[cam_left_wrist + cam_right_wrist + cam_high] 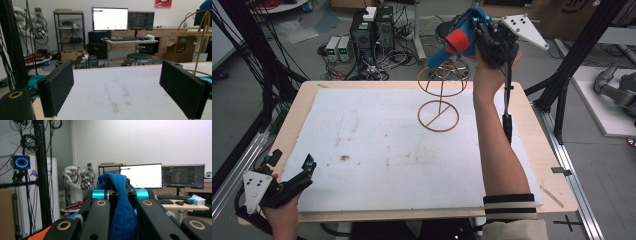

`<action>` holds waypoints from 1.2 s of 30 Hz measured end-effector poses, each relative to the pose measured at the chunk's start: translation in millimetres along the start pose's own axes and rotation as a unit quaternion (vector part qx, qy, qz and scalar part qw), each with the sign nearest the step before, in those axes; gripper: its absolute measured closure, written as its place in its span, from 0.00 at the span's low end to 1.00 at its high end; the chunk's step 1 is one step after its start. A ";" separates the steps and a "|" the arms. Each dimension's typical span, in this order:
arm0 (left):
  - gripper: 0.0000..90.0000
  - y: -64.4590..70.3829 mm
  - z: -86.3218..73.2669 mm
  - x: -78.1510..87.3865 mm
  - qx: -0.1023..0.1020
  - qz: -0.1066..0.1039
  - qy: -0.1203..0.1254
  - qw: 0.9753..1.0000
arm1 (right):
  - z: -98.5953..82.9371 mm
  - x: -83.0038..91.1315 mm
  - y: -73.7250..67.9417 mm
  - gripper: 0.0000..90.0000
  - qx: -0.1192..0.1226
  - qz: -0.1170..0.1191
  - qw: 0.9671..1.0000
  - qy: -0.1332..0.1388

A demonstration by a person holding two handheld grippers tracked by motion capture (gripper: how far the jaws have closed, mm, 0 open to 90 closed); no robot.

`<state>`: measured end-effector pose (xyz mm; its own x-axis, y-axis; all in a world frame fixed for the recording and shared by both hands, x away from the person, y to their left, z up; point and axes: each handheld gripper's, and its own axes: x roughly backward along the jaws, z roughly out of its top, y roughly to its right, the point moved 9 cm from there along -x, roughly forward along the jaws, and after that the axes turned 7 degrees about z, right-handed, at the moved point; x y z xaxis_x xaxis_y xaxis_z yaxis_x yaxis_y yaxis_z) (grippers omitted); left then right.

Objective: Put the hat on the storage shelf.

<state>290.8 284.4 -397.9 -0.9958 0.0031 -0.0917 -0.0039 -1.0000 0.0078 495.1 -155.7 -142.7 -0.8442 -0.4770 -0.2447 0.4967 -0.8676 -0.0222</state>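
Observation:
My right gripper [477, 35] is raised above the far edge of the table and is shut on a blue and red cloth item [455, 44]. The blue fabric [120, 207] is pinched between its jaws in the right gripper view. Just below the cloth stands a gold wire stand [440, 95] with two rings and a thin post, also seen as a gold wire stand [202, 42] at the right of the left gripper view. My left gripper [294, 172] rests at the table's near left corner, open, with nothing between its black pads [58, 87].
A white sheet [402, 145] covers most of the wooden table [537, 150]. Beyond the far edge are computer boxes [372, 30], cables and a stool [138, 58]. Black frame posts [572, 60] stand at both sides.

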 end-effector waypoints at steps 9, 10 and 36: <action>0.14 -9.1 -0.8 6.9 -0.002 0.009 -0.002 1.000 | -23.5 -18.9 -6.0 0.96 -0.004 0.008 1.000 -0.027; 0.14 -9.9 -0.7 7.5 -0.003 0.010 -0.002 1.000 | -23.5 -18.9 -6.0 0.96 -0.004 0.008 1.000 -0.027; 0.14 -11.5 -1.0 9.4 -0.004 0.011 -0.003 1.000 | -130.7 -24.3 -2.3 0.94 -0.016 -0.004 0.991 -0.130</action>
<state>281.6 295.9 -399.8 -0.9962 -0.0194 -0.0855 0.0193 -0.9998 0.0017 540.9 -123.8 -263.4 -0.8691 -0.4944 0.0145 0.4931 -0.8683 -0.0540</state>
